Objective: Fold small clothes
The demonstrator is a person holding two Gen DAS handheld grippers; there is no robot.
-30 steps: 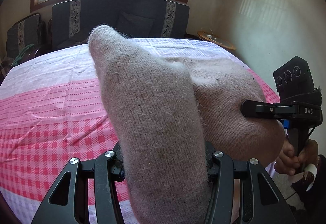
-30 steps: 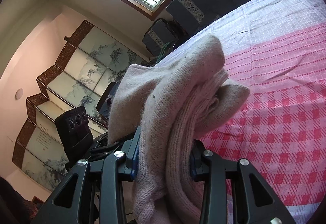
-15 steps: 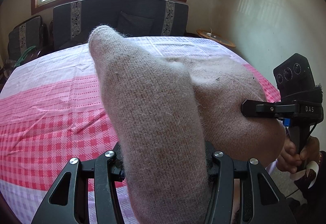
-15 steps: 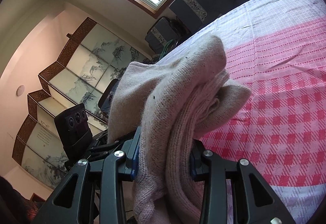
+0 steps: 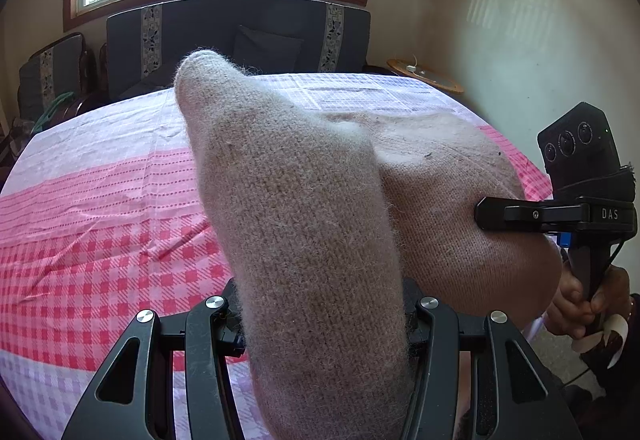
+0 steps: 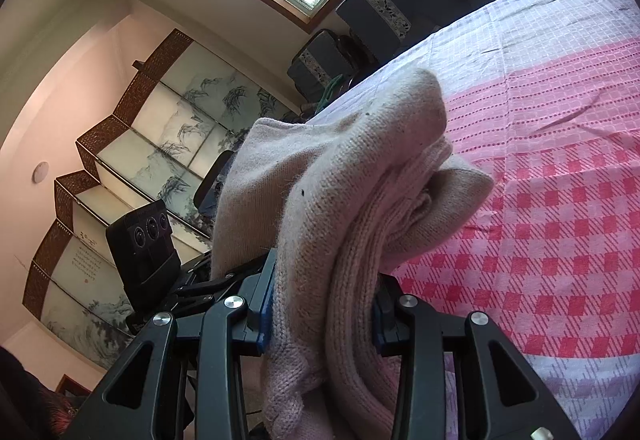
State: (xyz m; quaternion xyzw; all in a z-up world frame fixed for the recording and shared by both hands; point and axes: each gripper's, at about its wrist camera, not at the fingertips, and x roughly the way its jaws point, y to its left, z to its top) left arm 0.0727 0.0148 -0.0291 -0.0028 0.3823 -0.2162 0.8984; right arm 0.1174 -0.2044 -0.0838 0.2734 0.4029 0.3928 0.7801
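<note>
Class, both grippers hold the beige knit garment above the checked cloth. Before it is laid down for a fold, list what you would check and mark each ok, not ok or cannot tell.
1. Left gripper clamped on the knit garment: ok, fabric fills the gap between its fingers.
2. Right gripper clamped on the garment: ok, bunched ribbed layers sit between its fingers.
3. Garment spread flat between the grippers: not ok, it hangs bunched and doubled over.
4. Landing area on the checked cloth: ok, only shallow creases show.
5. Garment clear of the cloth: cannot tell, its underside is hidden.
6. Which edge each gripper holds: cannot tell.
</note>
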